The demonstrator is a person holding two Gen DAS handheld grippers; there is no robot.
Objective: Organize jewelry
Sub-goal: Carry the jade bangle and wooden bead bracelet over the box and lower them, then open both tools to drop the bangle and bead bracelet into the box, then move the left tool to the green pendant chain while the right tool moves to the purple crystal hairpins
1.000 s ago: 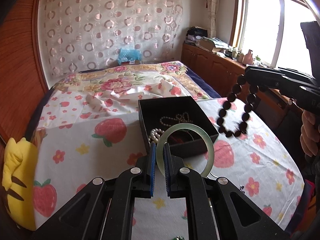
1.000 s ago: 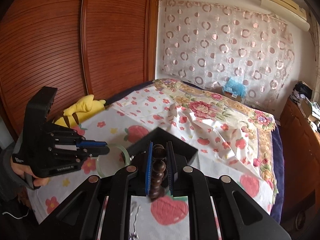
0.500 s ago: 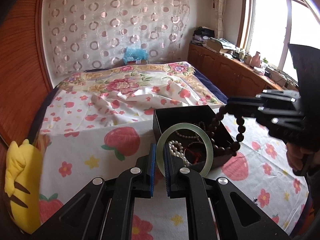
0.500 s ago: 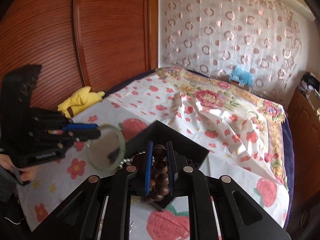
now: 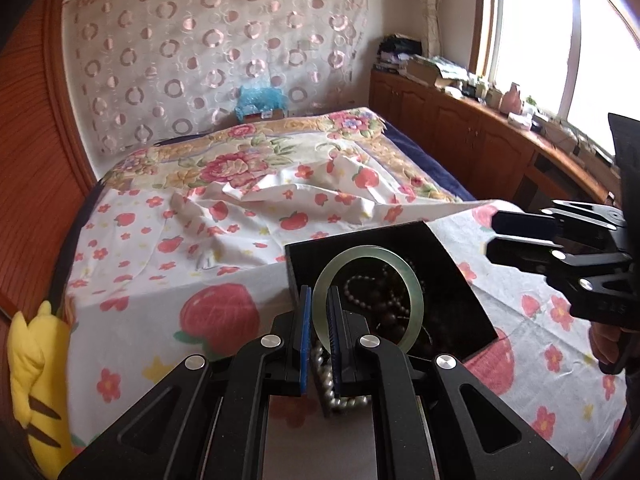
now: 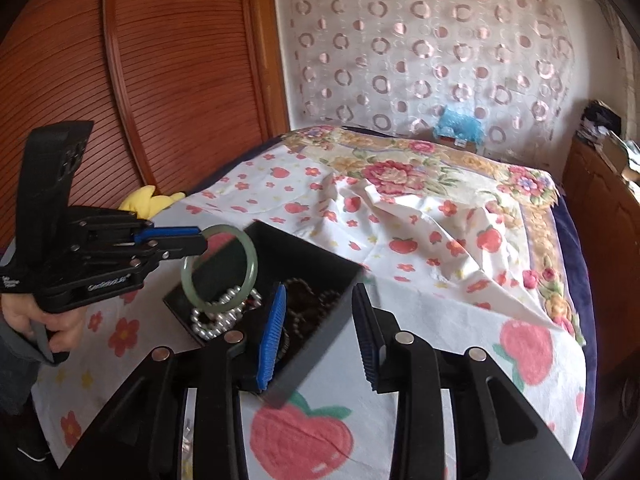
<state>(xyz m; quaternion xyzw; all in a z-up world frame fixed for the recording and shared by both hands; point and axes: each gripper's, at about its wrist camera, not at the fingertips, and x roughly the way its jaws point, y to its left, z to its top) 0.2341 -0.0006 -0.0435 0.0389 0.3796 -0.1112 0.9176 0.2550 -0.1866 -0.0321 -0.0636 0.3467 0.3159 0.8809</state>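
A black jewelry box (image 5: 468, 280) (image 6: 320, 264) stands on the strawberry-print sheet. It holds white pearls (image 6: 216, 320), a thin pearl chain (image 5: 360, 288) and a dark wooden bead bracelet (image 5: 394, 316) (image 6: 312, 304). My left gripper (image 5: 318, 320) (image 6: 200, 238) is shut on a pale green jade bangle (image 5: 412, 280) (image 6: 250, 264) and holds it upright over the box. My right gripper (image 6: 320, 328) (image 5: 490, 232) is open and empty, just above the box's near corner.
A yellow plush toy (image 5: 28, 364) (image 6: 152, 202) lies at the bed's left edge. A wooden wardrobe (image 6: 140, 80) stands left, a low wooden cabinet (image 5: 460, 136) with clutter runs under the window. A blue bag (image 5: 260, 98) sits at the bed's far end.
My right gripper opened and let the dark bead bracelet fall into the box. My left gripper moved the jade bangle further over the box.
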